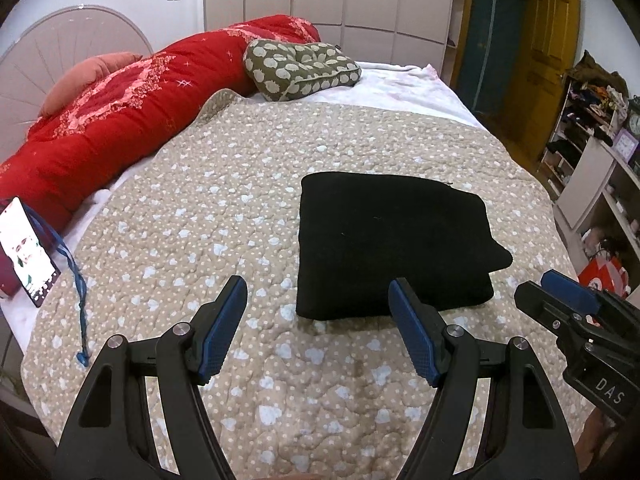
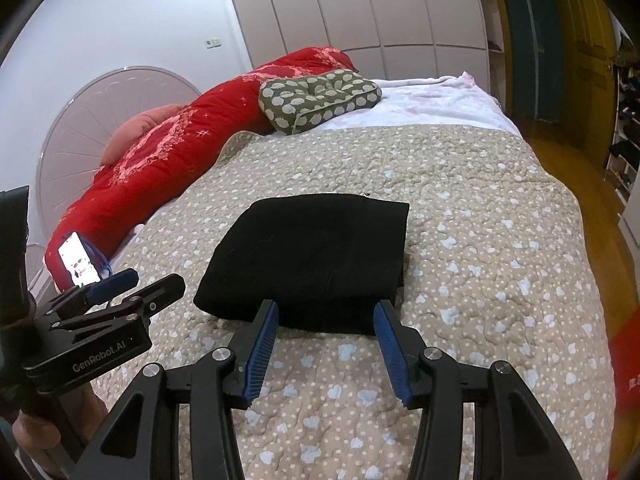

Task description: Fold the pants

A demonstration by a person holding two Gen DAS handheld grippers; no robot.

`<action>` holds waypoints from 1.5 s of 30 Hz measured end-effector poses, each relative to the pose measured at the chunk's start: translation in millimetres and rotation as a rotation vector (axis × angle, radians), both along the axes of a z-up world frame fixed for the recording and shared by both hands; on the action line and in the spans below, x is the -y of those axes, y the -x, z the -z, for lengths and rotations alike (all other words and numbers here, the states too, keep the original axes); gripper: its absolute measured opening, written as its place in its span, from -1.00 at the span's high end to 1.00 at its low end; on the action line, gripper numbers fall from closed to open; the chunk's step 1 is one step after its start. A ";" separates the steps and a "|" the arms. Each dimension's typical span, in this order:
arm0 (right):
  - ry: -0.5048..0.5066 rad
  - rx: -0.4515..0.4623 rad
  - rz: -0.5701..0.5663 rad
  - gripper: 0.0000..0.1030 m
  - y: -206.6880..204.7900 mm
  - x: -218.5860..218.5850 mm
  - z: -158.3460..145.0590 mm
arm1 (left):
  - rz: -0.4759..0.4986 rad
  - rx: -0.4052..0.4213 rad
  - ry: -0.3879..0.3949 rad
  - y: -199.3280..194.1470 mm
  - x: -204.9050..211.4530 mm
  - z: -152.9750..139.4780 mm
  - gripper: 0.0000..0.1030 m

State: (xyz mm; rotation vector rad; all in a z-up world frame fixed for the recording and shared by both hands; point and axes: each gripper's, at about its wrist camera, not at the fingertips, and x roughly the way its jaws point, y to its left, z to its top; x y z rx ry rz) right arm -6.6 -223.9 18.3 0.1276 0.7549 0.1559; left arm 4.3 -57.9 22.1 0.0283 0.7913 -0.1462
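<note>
Black fabric pants (image 1: 388,240) lie folded on the beige quilted bed cover (image 1: 200,208).
Left gripper (image 1: 318,292) and right gripper (image 2: 326,314): jaws wide, holding nothing.

two black handheld grippers
left gripper (image 1: 318,284) and right gripper (image 2: 326,306): blue ribbed pads, silver screws, white "genrobot.ai" and "das" lettering.

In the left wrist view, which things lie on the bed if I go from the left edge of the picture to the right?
Lit phone → blue lanyard strap → long red quilt roll → olive cushion with pale leaf print → folded black pants, all on the beige quilted bedspread.
</note>
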 end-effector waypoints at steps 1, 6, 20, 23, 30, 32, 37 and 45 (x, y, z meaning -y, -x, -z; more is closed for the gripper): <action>0.000 0.000 0.000 0.06 -0.2 -0.1 0.1 | 0.001 0.001 0.000 0.6 0.5 -0.7 -0.43; 0.000 0.002 -0.005 0.06 4.7 -0.5 -2.0 | 0.002 0.009 -0.002 6.1 1.5 -3.3 -0.43; 0.014 0.002 -0.022 0.05 8.1 -7.7 -7.9 | 0.015 0.015 -0.011 11.7 6.9 -6.6 -0.43; 0.014 0.001 -0.022 0.05 7.9 -8.1 -7.6 | 0.016 0.014 -0.011 11.7 7.4 -6.4 -0.43; 0.013 -0.008 -0.022 0.05 6.5 -8.0 -4.1 | 0.017 0.000 -0.011 10.5 7.6 -3.4 -0.43; 0.011 -0.009 -0.023 0.05 6.4 -8.1 -3.6 | 0.019 -0.002 -0.008 9.5 6.9 -2.8 -0.43; 0.010 -0.013 -0.023 0.05 6.1 -8.0 -2.1 | 0.023 -0.007 -0.012 8.8 8.4 -1.0 -0.43; 0.013 -0.019 -0.021 0.05 6.2 -8.2 -0.1 | 0.024 -0.012 -0.011 8.7 9.3 -0.4 -0.43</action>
